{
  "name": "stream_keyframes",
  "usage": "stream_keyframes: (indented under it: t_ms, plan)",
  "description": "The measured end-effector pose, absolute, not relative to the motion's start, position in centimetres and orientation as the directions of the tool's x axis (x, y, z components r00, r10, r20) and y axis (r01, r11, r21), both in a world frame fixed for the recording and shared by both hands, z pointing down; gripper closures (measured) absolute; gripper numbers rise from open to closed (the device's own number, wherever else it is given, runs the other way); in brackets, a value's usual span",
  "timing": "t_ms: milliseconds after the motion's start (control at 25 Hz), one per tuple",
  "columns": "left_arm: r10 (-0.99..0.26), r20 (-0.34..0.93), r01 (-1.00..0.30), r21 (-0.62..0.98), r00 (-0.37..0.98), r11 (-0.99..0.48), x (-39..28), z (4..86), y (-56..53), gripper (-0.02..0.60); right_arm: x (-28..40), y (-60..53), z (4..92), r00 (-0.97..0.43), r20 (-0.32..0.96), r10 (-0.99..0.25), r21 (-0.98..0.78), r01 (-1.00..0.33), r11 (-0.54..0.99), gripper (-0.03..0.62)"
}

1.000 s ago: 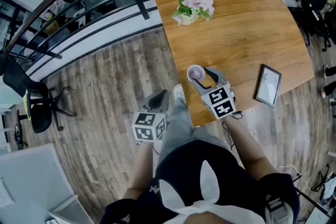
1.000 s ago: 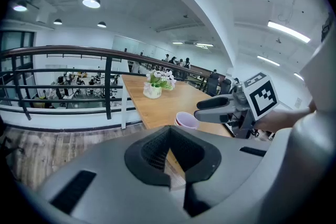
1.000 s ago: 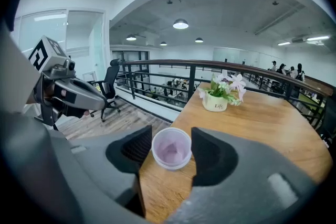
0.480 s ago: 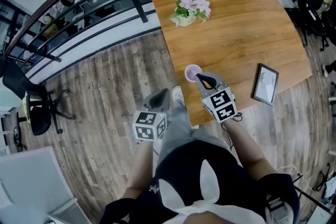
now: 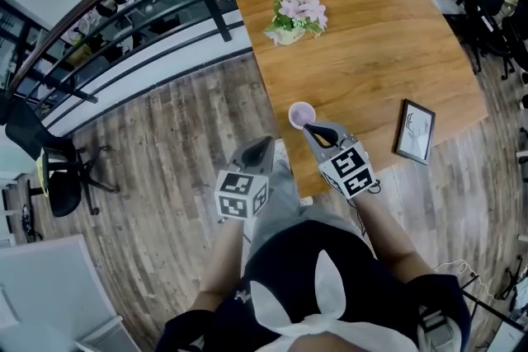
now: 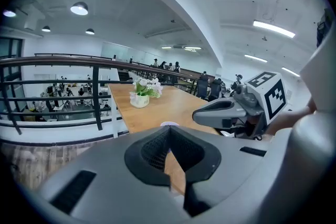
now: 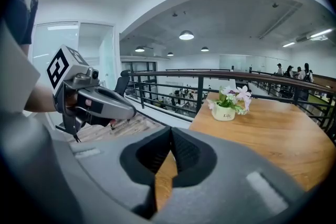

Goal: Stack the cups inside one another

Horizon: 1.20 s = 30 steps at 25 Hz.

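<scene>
The lilac cup [image 5: 302, 114] stands upright on the wooden surface [image 5: 371, 53] near its front edge, just beyond the right gripper [image 5: 312, 129], whose jaws are pressed together on nothing. The left gripper [image 5: 264, 144], likewise closed and empty, hangs over the floor [image 5: 165, 144].

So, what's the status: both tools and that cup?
Left tool shut, empty. Right tool shut, empty, close by the cup. Cup upright on table. Nothing blocking it.
</scene>
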<state>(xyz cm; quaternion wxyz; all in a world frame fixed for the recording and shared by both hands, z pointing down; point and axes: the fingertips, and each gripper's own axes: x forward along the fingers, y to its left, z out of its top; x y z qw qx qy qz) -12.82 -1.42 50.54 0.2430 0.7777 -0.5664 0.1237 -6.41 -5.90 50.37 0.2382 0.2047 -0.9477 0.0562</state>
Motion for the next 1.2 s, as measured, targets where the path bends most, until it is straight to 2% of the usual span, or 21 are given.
stream_keyframes:
  t_ms: [1200]
  plan:
    - [-0.806, 0.443, -0.919, 0.223, 0.392, -0.324, -8.6, 48.9, 0.8, 0.565, -5.3, -0.6, 48.9, -0.815, 0.468, -0.341, -0.012, -0.392, 0.92, 0.597]
